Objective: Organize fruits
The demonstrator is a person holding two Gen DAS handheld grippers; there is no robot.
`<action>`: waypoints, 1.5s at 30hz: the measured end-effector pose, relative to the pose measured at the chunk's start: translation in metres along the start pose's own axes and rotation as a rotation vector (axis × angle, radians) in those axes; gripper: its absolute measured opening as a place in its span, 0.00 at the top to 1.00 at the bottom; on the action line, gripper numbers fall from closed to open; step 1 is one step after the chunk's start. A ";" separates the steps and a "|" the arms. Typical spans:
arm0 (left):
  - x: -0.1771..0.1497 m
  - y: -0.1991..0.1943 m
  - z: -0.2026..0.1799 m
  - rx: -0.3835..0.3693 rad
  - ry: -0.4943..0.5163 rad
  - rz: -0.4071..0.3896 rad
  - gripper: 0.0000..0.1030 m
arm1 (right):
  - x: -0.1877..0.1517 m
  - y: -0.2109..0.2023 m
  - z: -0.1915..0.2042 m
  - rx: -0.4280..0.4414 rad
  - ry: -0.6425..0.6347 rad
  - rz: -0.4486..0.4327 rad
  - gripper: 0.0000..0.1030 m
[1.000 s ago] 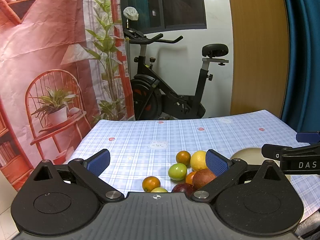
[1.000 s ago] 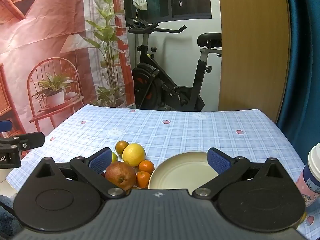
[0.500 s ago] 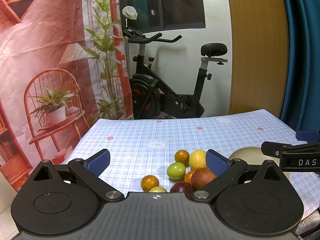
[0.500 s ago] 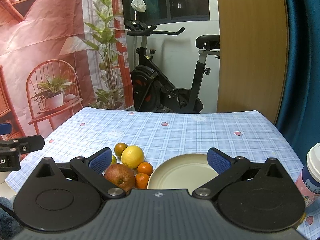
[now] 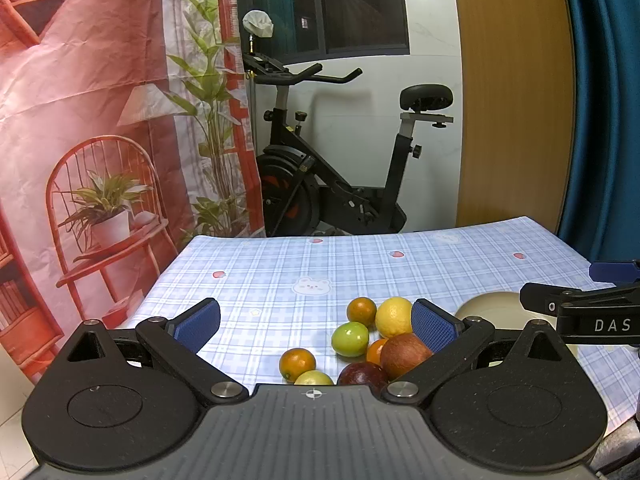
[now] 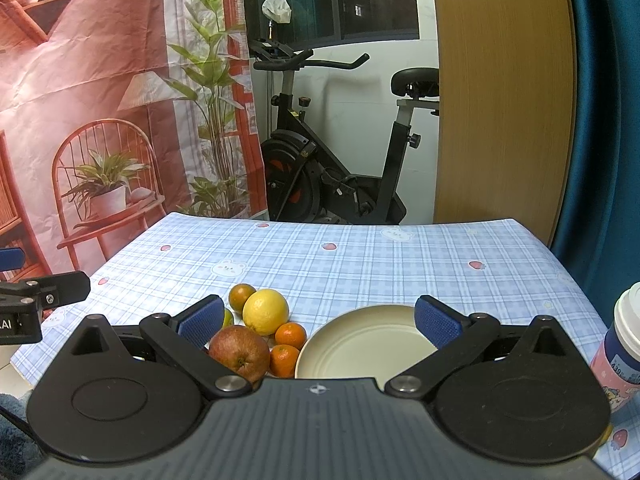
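You are working over a desk (image 6: 360, 264) wearing a smooth, faintly glossy checked cloth, holding matt black plastic hand-held grippers with ribbed blue pads (image 6: 434, 322), beside a satin cream plate (image 6: 360, 344) and waxy-skinned lemon (image 6: 265, 311).

Both views were evenly and fairly brightly lit by indoor light from above, and the focus was sharp throughout. The window (image 5: 360, 4) at upper centre was dark. Soft shadows lay under the fruit (image 5: 394, 316). Fisheye distortion bowed the door (image 6: 500, 92) and curtain (image 6: 608, 100) at right.
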State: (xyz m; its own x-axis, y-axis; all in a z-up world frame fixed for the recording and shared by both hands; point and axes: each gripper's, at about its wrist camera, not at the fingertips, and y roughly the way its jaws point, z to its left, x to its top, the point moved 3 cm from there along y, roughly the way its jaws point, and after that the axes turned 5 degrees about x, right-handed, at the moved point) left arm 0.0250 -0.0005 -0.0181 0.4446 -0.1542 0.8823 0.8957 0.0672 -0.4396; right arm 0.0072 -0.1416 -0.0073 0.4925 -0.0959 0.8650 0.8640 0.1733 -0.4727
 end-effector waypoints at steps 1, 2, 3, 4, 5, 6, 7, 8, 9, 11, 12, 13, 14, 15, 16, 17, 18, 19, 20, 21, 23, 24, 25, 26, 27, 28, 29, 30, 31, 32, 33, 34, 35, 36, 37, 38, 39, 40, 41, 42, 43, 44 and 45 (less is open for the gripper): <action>0.000 0.000 0.000 0.000 0.000 0.000 0.00 | 0.000 0.000 0.000 0.000 0.000 0.000 0.00; 0.000 0.000 0.000 0.000 0.000 0.000 0.00 | 0.000 0.000 0.000 0.000 0.001 0.000 0.00; 0.000 0.000 0.000 0.000 0.000 0.000 0.00 | 0.000 0.000 0.000 0.001 0.000 0.000 0.00; 0.000 0.000 0.000 -0.001 0.000 0.000 0.00 | 0.000 0.000 0.000 0.000 0.000 0.000 0.00; 0.000 0.000 0.000 0.000 0.000 0.000 0.00 | 0.000 0.000 0.000 0.001 0.000 0.000 0.00; 0.000 0.000 0.000 0.000 0.000 0.000 0.00 | 0.000 0.000 0.000 0.001 0.000 0.001 0.00; 0.000 0.000 0.000 0.000 -0.001 0.000 0.00 | 0.000 0.000 0.000 0.000 0.000 0.001 0.00; 0.000 0.000 0.000 0.000 -0.001 0.000 0.00 | 0.000 0.000 0.000 0.001 0.000 0.000 0.00; 0.000 0.000 0.000 0.000 0.000 0.001 0.00 | 0.000 0.000 0.000 0.001 0.000 0.000 0.00; -0.001 0.001 -0.001 -0.002 0.000 0.001 0.00 | 0.000 0.000 0.000 0.001 0.000 0.001 0.00; -0.001 0.001 -0.001 -0.002 0.000 0.001 0.00 | 0.000 0.000 0.000 0.001 0.001 0.001 0.00; -0.001 0.001 -0.001 -0.002 0.000 0.001 0.00 | 0.000 0.000 0.000 0.001 0.001 0.001 0.00; -0.001 0.001 -0.001 -0.002 0.000 0.001 0.00 | 0.000 0.000 0.000 0.000 0.000 0.001 0.00; -0.001 0.001 -0.001 -0.002 -0.001 0.002 0.00 | 0.000 0.000 0.000 0.000 0.000 0.001 0.00; -0.001 0.001 -0.001 -0.001 -0.001 0.002 0.00 | 0.000 0.000 0.000 0.000 0.001 0.001 0.00; -0.001 0.001 -0.001 -0.002 0.000 0.002 0.00 | 0.000 0.000 0.000 0.000 0.001 0.001 0.00; -0.001 0.001 -0.001 -0.002 0.000 0.002 0.00 | 0.000 0.000 0.000 0.000 0.001 0.001 0.00; -0.002 0.001 -0.002 -0.003 0.000 0.002 0.00 | 0.000 0.000 0.000 0.000 0.001 0.001 0.00; -0.001 0.001 -0.002 -0.003 0.000 0.002 0.00 | 0.000 0.000 0.000 0.001 0.001 0.001 0.00; -0.002 0.001 -0.003 -0.003 0.000 0.002 0.00 | 0.000 0.000 0.000 0.000 0.001 0.001 0.00; -0.001 0.001 -0.002 -0.003 0.000 0.002 0.00 | 0.000 0.000 0.000 0.001 0.001 0.001 0.00; -0.002 0.001 -0.003 -0.003 0.000 0.003 0.00 | 0.000 0.000 0.000 0.000 0.001 0.001 0.00; -0.001 0.001 -0.002 -0.003 -0.001 0.002 0.00 | 0.000 0.000 0.000 0.000 0.001 0.002 0.00; -0.002 0.001 -0.002 -0.003 -0.002 0.002 0.00 | 0.000 0.000 0.000 0.001 0.002 0.002 0.00; -0.002 0.001 -0.003 -0.003 -0.002 0.002 0.00 | 0.000 0.000 0.000 0.001 0.002 0.002 0.00; -0.002 0.001 -0.002 -0.004 -0.002 0.002 0.00 | 0.000 0.000 0.000 0.001 0.002 0.002 0.00; -0.002 0.001 -0.002 -0.004 -0.002 0.003 0.00 | 0.000 0.000 0.000 0.000 0.002 0.002 0.00; -0.002 0.000 -0.003 -0.005 -0.003 0.003 0.00 | 0.000 -0.001 0.000 0.001 0.002 0.001 0.00; -0.003 0.000 -0.004 -0.006 -0.005 0.004 0.00 | 0.000 0.000 0.000 0.001 0.002 0.001 0.00; -0.002 0.001 -0.004 -0.006 -0.006 0.005 0.00 | -0.001 0.000 0.000 0.001 0.002 0.001 0.00; -0.003 0.001 -0.005 -0.006 -0.006 0.006 0.00 | -0.001 0.000 0.000 0.001 0.002 0.002 0.00; -0.003 -0.001 -0.005 -0.006 -0.008 0.006 0.00 | -0.001 0.000 0.000 0.001 0.003 0.002 0.00; -0.003 -0.001 -0.005 -0.006 -0.009 0.007 0.00 | -0.001 0.000 0.000 0.001 0.002 0.002 0.00; -0.003 -0.001 -0.005 -0.007 -0.010 0.008 0.00 | -0.001 0.000 0.000 0.001 0.003 0.002 0.00; -0.001 -0.002 -0.003 -0.009 -0.013 0.009 0.00 | -0.001 0.000 0.000 0.001 0.003 0.002 0.00; 0.000 -0.001 -0.001 -0.010 -0.015 0.010 0.00 | -0.001 0.000 0.000 0.001 0.003 0.002 0.00; 0.000 -0.001 0.000 -0.011 -0.018 0.012 0.00 | -0.001 0.000 0.000 0.001 0.003 0.002 0.00; 0.001 0.000 0.002 -0.013 -0.022 0.015 0.00 | -0.001 0.000 0.000 0.002 0.003 0.002 0.00; 0.001 0.001 0.003 -0.014 -0.023 0.014 0.00 | -0.001 0.000 0.000 0.002 0.003 0.002 0.00; 0.002 0.001 0.004 -0.013 -0.024 0.011 0.00 | -0.001 0.000 0.000 0.001 0.002 0.002 0.00; 0.002 0.001 0.005 -0.007 -0.026 0.004 0.00 | -0.001 0.000 0.000 0.002 0.002 0.002 0.00; 0.003 0.002 0.006 0.001 -0.030 -0.004 0.00 | -0.002 0.000 0.000 0.004 0.002 0.002 0.00; 0.003 0.002 0.008 0.009 -0.036 -0.014 0.00 | -0.003 0.000 0.000 0.006 0.002 0.003 0.00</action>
State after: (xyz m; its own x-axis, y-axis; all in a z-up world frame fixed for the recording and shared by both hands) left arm 0.0281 0.0069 -0.0147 0.4318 -0.1193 0.8940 0.9018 0.0741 -0.4257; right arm 0.0062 -0.1408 -0.0097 0.4950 -0.0971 0.8635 0.8620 0.1798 -0.4739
